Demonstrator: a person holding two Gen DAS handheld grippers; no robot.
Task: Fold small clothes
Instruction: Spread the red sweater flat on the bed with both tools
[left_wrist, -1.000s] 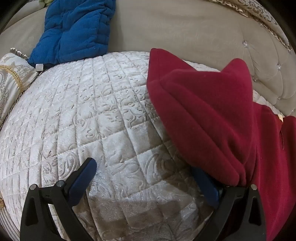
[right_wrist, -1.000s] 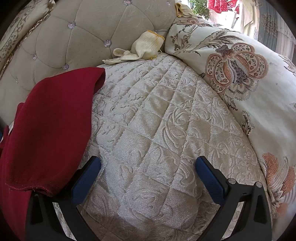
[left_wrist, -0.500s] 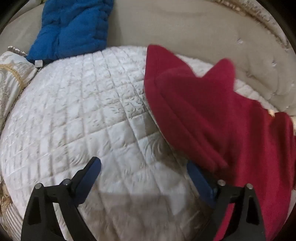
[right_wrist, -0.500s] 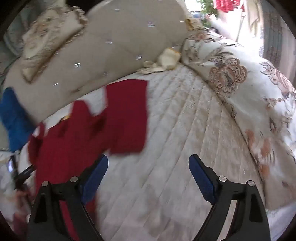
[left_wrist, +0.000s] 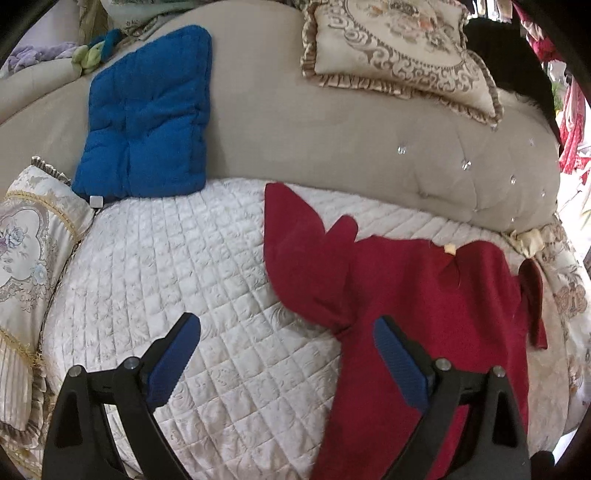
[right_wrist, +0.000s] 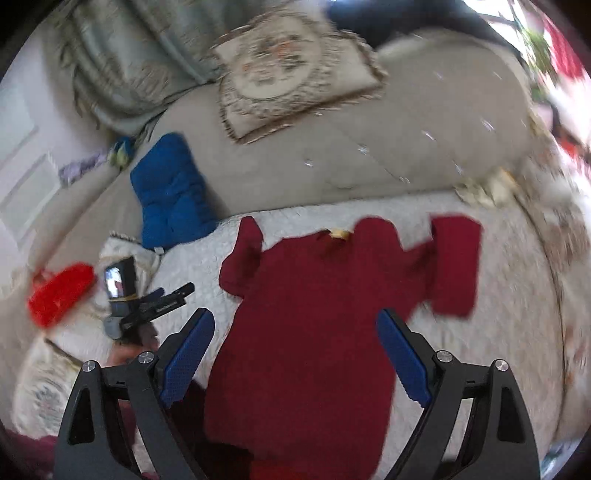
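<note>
One red knitted garment (right_wrist: 314, 332), soft and fuzzy in texture, lies flat on the cream quilted cover (left_wrist: 177, 280) with embossed diamond stitching; two short sleeves spread outward, the left one folded into a rumpled point. Left gripper (left_wrist: 288, 354): jaws wide apart, gripping nothing, its right blue ribbed pad above the garment's edge. Right gripper (right_wrist: 295, 350): jaws likewise spread wide and empty, above the garment's lower body. One blue tufted cushion (left_wrist: 147, 125) leans on the beige buttoned backrest (left_wrist: 369, 147); one frilled embroidered pillow (left_wrist: 399, 51) on top; right view blurred.
</note>
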